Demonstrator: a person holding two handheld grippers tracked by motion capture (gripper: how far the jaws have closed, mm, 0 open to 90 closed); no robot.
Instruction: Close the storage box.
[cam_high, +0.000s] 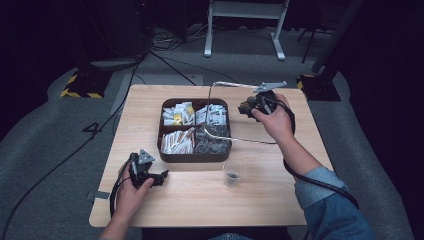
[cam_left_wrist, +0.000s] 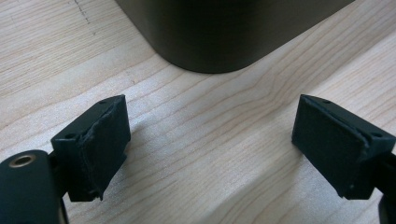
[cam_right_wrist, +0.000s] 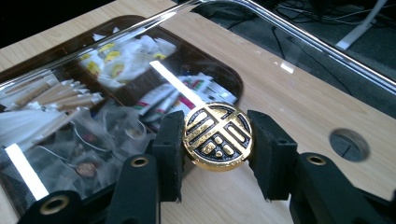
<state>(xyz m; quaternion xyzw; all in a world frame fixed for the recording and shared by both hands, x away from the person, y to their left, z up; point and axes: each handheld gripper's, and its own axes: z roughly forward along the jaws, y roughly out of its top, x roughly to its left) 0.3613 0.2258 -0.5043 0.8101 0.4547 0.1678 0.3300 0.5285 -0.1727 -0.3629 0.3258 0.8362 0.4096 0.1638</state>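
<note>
my right gripper (cam_right_wrist: 217, 140) clamped on gold knob (cam_right_wrist: 217, 136) of clear lid (cam_right_wrist: 289, 88), centre frame; knob bears raised emblem, unreadable. left gripper (cam_left_wrist: 210, 144) gaping, nothing in it, over bare table (cam_left_wrist: 210, 140).

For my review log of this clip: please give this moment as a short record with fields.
setting: wooden table
tray: dark four-compartment box of sachets and packets
lid: clear lid, lifted and tilted over the box
right gripper: fingers clamp the lid's gold knob
left gripper: fingers apart, nothing between them, low over the table beside the box
cup: clear cup in front of the box
</note>
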